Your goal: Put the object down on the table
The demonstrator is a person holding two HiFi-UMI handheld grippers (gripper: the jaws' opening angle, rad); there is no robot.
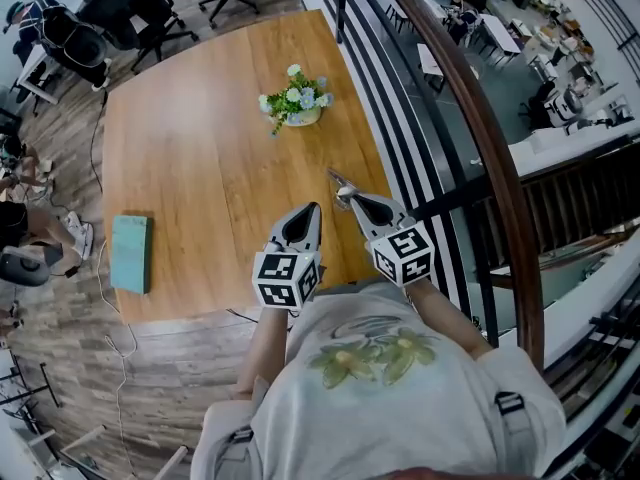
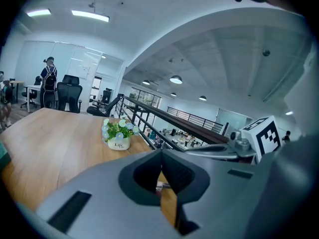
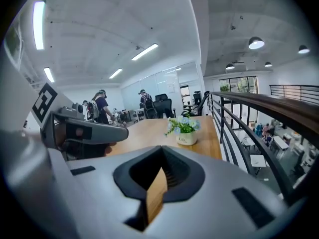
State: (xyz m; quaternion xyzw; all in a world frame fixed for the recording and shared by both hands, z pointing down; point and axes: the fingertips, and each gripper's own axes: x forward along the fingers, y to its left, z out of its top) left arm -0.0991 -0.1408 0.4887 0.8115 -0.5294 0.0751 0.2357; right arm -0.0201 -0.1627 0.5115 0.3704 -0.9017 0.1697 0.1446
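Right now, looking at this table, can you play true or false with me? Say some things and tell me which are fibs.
1. The flowers stand in a white pot on the table. True.
2. The teal box lies right beside the flowers. False: it lies at the table's left edge, well apart from them.
3. The right gripper has its jaws wide open. False: its jaws are together.
4. A railing runs along the table's right side. True.
5. The left gripper holds the flowers. False: its jaws are together with nothing in them, and the flowers stand farther off on the table.
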